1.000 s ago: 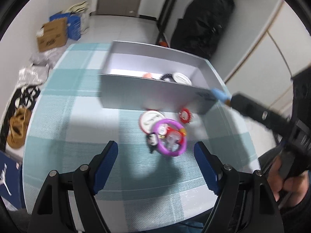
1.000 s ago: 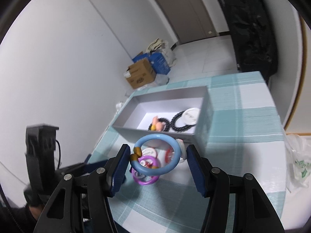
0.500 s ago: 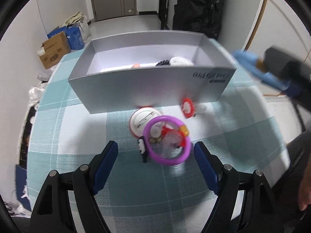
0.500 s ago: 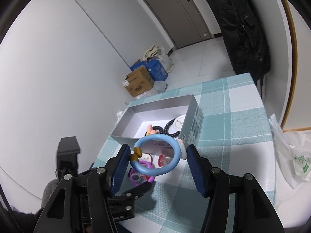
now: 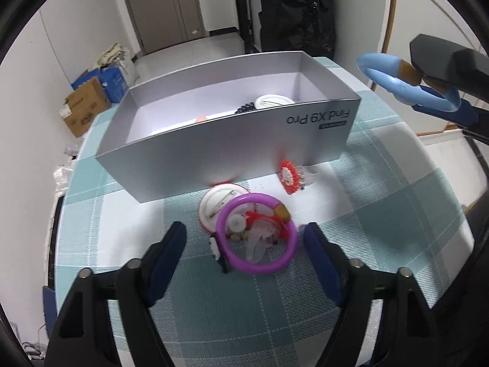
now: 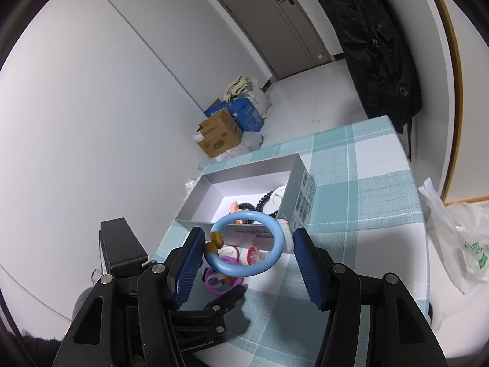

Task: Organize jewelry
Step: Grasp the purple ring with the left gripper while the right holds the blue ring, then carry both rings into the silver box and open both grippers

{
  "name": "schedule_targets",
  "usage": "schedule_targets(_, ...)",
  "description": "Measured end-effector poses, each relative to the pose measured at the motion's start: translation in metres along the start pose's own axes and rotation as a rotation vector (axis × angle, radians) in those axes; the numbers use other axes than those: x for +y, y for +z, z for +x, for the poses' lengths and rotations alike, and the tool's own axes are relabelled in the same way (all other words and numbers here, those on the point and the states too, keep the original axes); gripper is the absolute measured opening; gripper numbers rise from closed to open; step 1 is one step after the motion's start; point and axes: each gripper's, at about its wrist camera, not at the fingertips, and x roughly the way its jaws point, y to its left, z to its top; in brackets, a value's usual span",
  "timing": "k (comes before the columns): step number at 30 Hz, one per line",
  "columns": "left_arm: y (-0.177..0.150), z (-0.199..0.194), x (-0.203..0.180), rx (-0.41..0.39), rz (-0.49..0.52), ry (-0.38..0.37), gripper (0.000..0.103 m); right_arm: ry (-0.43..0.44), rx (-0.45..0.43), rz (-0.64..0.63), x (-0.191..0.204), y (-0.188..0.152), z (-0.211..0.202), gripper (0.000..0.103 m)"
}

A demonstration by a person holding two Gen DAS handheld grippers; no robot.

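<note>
A grey box [image 5: 232, 150] [image 6: 244, 180] stands on the checked tablecloth, holding black beads [image 6: 266, 198], a white badge [image 5: 272, 101] and a small pink piece. My right gripper [image 6: 247, 244] is shut on a blue bangle [image 6: 244, 244] [image 5: 409, 82] and holds it in the air to the right of the box. My left gripper [image 5: 244, 238] is open, low over a purple bangle [image 5: 256, 235] that lies on small jewelry pieces beside a white round badge [image 5: 214, 205]. A red beaded ring [image 5: 288, 176] lies near the box wall.
The table [image 5: 382, 214] has its right edge close to the blue bangle. Cardboard boxes [image 6: 220, 134] stand on the floor beyond the table. A black bag [image 6: 376, 36] hangs by the door. A white plastic bag [image 6: 452, 241] sits at the right.
My left gripper has moved closer to the purple bangle, which now sits between its fingers. My right gripper has risen with the blue bangle and drawn back from the box.
</note>
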Motion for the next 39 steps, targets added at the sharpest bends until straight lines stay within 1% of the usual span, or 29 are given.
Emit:
schedule_targets(1, 0.000, -0.001, 0.001, 0.003, -0.001, -0.027, 0.056, 0.000, -0.002, 0.003, 0.000, 0.000, -0.001, 0.059)
schedule_targets(2, 0.001, -0.001, 0.000, 0.005, 0.003, -0.039, 0.053, 0.000, -0.004, 0.007, -0.001, 0.001, -0.001, 0.059)
schedule_targets(5, -0.001, -0.005, -0.004, -0.002, 0.029, -0.038, 0.049, -0.001, -0.006, 0.017, -0.003, 0.001, -0.002, 0.059)
schedule_targets(7, -0.002, -0.008, -0.005, -0.002, 0.024, -0.055, 0.047, -0.002, -0.007, 0.018, -0.003, 0.001, -0.002, 0.059)
schedule_targets(14, 0.003, -0.017, 0.004, -0.026, -0.038, -0.147, 0.047, 0.000, -0.011, 0.017, -0.003, 0.001, -0.003, 0.059)
schedule_targets(21, 0.008, -0.025, 0.012, -0.071, -0.078, -0.201, 0.046, 0.011, -0.023, 0.005, 0.001, 0.002, -0.004, 0.059)
schedule_targets(30, 0.017, -0.039, 0.029, -0.151, -0.158, -0.241, 0.046, 0.030, -0.035, -0.011, 0.007, 0.006, -0.001, 0.059)
schedule_targets(39, 0.036, -0.039, 0.051, -0.198, -0.219, -0.259, 0.046, 0.063, -0.022, -0.017, 0.012, 0.015, 0.016, 0.059)
